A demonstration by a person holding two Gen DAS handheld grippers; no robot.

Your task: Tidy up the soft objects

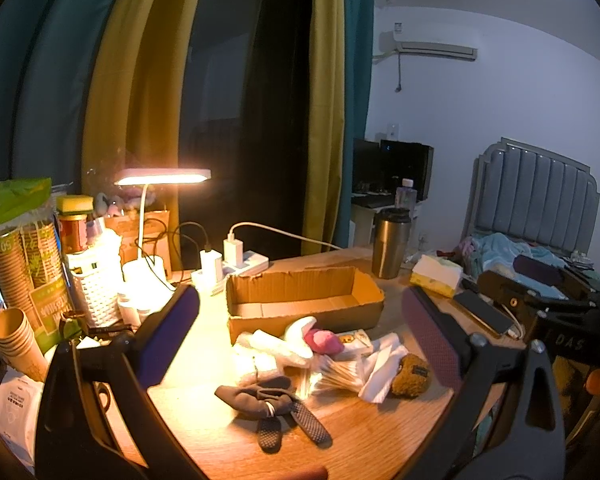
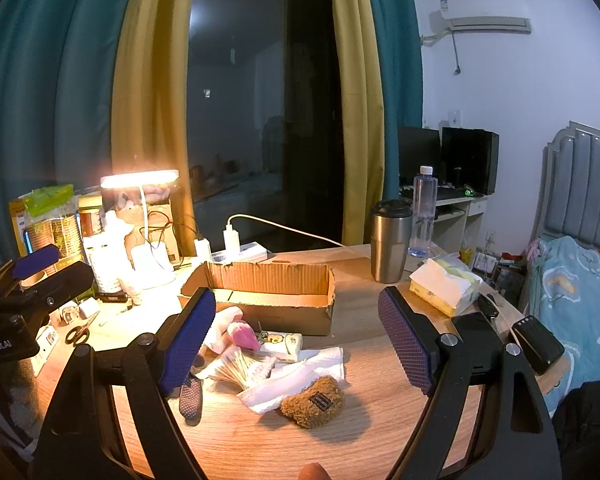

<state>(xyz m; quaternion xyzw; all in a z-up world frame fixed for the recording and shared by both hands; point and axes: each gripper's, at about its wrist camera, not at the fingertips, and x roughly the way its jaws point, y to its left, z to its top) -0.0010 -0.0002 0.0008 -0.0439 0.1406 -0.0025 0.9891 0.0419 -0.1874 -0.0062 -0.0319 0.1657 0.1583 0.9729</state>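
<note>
An empty cardboard box (image 1: pixel 304 300) (image 2: pixel 260 292) lies on the wooden table. In front of it is a pile of soft things: a brown fuzzy pouch (image 1: pixel 411 375) (image 2: pixel 314 400), dark grip-dot socks (image 1: pixel 272 408), a pink plush (image 1: pixel 324 340) (image 2: pixel 242 334), white tissues (image 2: pixel 300 376), a cotton swab pack (image 1: pixel 340 376) (image 2: pixel 240 368) and a small tissue packet (image 2: pixel 282 346). My left gripper (image 1: pixel 300 332) is open and empty above the pile. My right gripper (image 2: pixel 296 340) is open and empty above the pile; the left gripper's body (image 2: pixel 24 296) shows at its left.
A lit desk lamp (image 1: pixel 164 178), paper cups (image 1: pixel 16 344), a white basket (image 1: pixel 94 292), a power strip with chargers (image 1: pixel 236 264), a steel tumbler (image 1: pixel 390 242) (image 2: pixel 390 240), a tissue box (image 2: pixel 444 286), a phone (image 1: pixel 484 312), scissors (image 2: pixel 80 332) and a water bottle (image 2: pixel 422 212) surround the box. A bed (image 2: pixel 572 296) is at right.
</note>
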